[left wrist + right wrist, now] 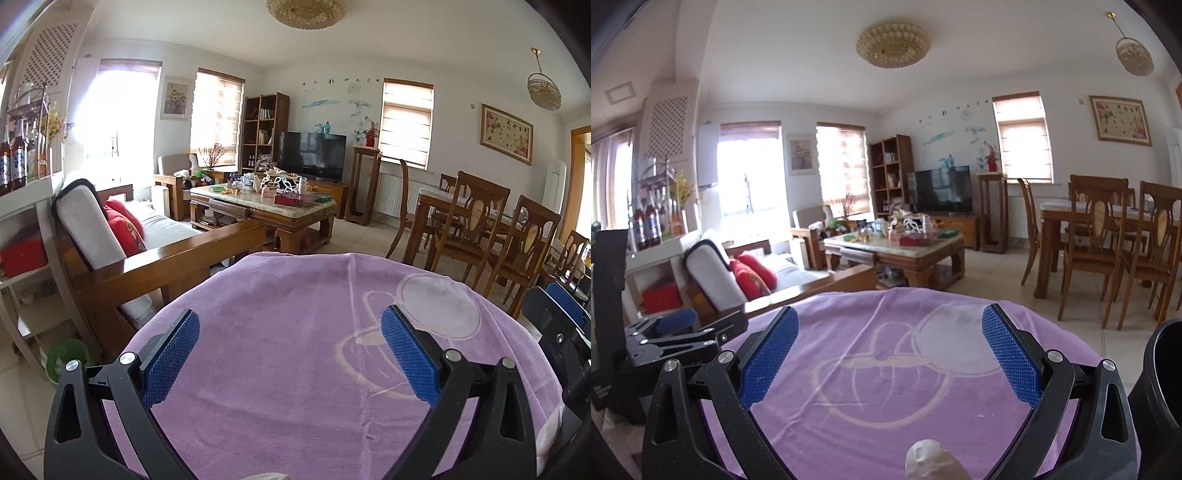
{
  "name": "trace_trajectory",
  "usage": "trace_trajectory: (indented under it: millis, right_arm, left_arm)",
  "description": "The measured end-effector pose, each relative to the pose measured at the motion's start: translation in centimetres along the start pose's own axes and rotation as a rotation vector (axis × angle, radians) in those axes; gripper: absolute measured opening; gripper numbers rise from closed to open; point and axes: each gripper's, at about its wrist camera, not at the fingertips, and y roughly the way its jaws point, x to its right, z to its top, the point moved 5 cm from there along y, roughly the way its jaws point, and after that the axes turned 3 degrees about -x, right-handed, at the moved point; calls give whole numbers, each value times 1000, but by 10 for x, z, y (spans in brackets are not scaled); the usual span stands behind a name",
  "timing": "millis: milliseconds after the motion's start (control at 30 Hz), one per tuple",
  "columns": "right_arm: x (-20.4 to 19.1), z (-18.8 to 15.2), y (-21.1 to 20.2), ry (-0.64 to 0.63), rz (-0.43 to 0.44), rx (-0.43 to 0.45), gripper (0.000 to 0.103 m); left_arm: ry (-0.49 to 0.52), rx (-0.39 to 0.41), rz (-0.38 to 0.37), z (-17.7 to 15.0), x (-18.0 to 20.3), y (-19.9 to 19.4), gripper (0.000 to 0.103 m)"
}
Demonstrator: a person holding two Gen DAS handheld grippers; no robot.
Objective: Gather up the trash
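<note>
My left gripper (290,334) is open and empty above a round table covered with a purple cloth (295,369). My right gripper (890,334) is open and empty over the same cloth (886,387). A crumpled white wad of paper (929,459) lies on the cloth at the bottom edge of the right wrist view, below and between the fingers. A black bin rim (1167,373) shows at the right edge of that view. The left gripper also shows in the right wrist view (676,332), and the right gripper in the left wrist view (557,321).
A wooden sofa (155,254) with red cushions stands left of the table. A cluttered coffee table (266,206) and a TV (312,153) are farther back. A dining table with wooden chairs (480,229) is on the right. A green basin (66,356) sits on the floor at left.
</note>
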Motion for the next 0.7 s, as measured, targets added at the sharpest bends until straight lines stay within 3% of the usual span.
trace_trajectory:
  millis: [467,700]
  right_arm:
    - [-1,0,0,3,-4,-7,98]
    - [0,0,-1,2,-37,0,98]
  left_arm:
    - [72,32,30,1,12,-2,98]
    - [48,24,14,1,7,1,98]
